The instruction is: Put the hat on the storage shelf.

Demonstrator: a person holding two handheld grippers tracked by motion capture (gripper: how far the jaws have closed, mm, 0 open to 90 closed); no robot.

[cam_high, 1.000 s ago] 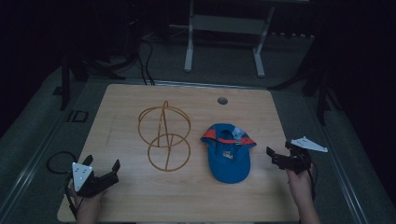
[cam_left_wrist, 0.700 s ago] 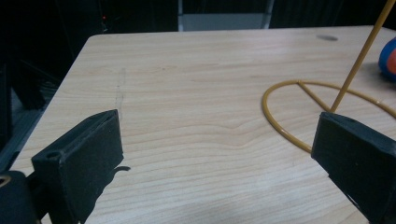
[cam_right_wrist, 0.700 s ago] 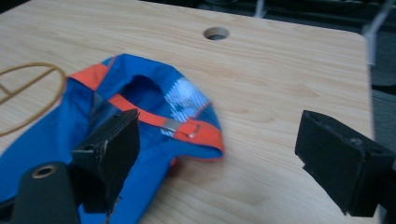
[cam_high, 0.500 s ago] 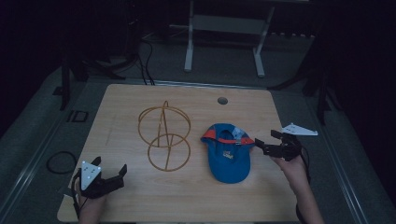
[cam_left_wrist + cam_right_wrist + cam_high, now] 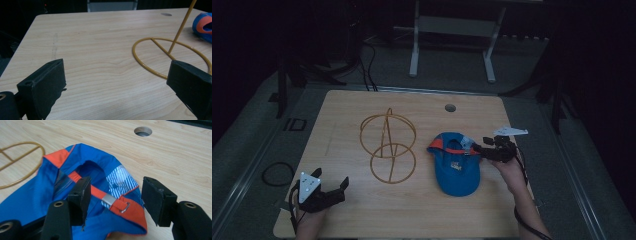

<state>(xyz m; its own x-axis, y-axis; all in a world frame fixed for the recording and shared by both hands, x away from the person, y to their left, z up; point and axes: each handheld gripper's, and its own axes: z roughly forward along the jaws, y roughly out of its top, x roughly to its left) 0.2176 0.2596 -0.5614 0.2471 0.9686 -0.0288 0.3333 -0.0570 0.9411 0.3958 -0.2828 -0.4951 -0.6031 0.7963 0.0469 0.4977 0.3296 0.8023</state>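
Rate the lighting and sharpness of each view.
High view: dim, surroundings nearly black, the table lit but soft. Left gripper view: bright, wood grain crisp, the wire stand sharp. Right gripper view: the cap is evenly lit, slightly soft.

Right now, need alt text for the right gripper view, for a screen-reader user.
The right gripper, jaws open, straddles the orange back strap and metal buckle of a blue baseball cap lying on a light wooden table. Part of a yellow wire ring lies at left, and a round hole in the tabletop sits beyond the cap.
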